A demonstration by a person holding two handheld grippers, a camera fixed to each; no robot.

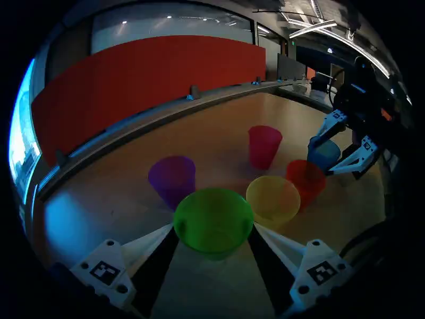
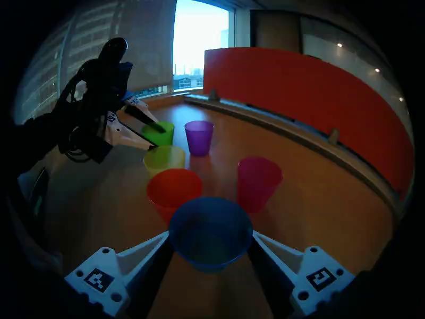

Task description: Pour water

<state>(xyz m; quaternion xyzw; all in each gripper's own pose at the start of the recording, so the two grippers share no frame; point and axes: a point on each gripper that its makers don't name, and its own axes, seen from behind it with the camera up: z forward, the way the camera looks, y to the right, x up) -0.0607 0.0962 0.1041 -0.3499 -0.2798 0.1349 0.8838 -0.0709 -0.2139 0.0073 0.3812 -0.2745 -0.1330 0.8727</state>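
My left gripper (image 1: 213, 229) is shut on a green cup (image 1: 213, 215), upright just above the wooden table (image 1: 223, 122). My right gripper (image 2: 211, 237) is shut on a blue cup (image 2: 211, 228), also upright. Between them stand a yellow cup (image 1: 273, 199), a red cup (image 1: 306, 179), a purple cup (image 1: 172, 179) and a pink cup (image 1: 264, 144). In the left gripper view, the right gripper (image 1: 324, 154) holds the blue cup (image 1: 322, 150) at the far right. The right gripper view shows the left gripper (image 2: 157, 136) with the green cup (image 2: 159, 133) at the far left. I cannot tell whether any cup holds water.
A red partition (image 1: 149, 69) runs behind a raised ledge (image 1: 159, 114) along the table's far edge. A bright window (image 2: 199, 37) lies beyond the table's end. Bare tabletop (image 2: 329, 212) lies to the right of the pink cup (image 2: 258, 182) in the right gripper view.
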